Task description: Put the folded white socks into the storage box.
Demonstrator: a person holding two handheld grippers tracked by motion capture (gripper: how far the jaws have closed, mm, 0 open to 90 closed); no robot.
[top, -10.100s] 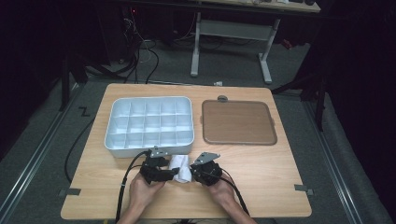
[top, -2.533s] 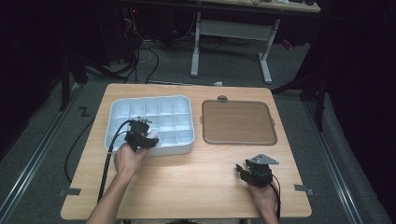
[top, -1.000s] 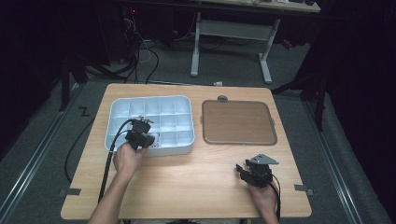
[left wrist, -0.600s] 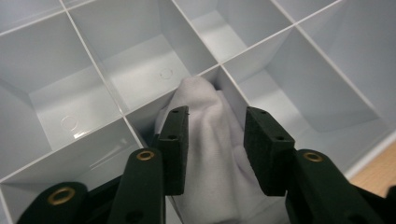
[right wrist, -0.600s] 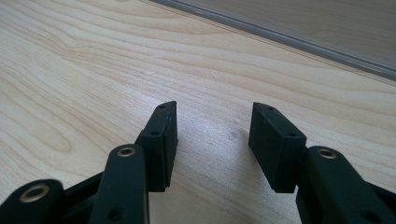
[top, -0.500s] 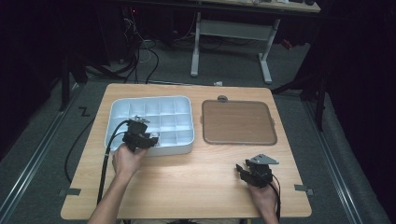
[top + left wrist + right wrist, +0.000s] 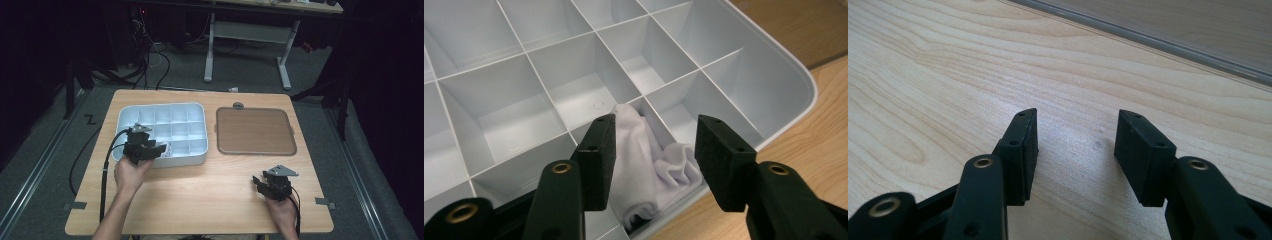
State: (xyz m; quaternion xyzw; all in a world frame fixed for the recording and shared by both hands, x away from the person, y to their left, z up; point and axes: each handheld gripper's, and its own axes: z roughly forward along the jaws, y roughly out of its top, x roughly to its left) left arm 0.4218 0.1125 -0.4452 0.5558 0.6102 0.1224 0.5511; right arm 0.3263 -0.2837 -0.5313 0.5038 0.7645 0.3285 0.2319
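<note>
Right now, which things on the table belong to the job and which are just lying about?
In the job:
- crumpled white cloth, lying in a near-edge compartment
- white plastic compartment tray
- left gripper, jaws just opened, off the cloth

Lying about:
- brown flat lid
- right gripper, open on the wooden table

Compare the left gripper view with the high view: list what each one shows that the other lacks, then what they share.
Left gripper view alone: the folds of the white cloth in a near-edge compartment, with the left gripper above it; its jaws have just been opening and no longer clamp the cloth.

High view alone: the brown lid, the right gripper open over the table, and both forearms.

Both: the white compartment tray, the cloth and wooden tabletop.
</note>
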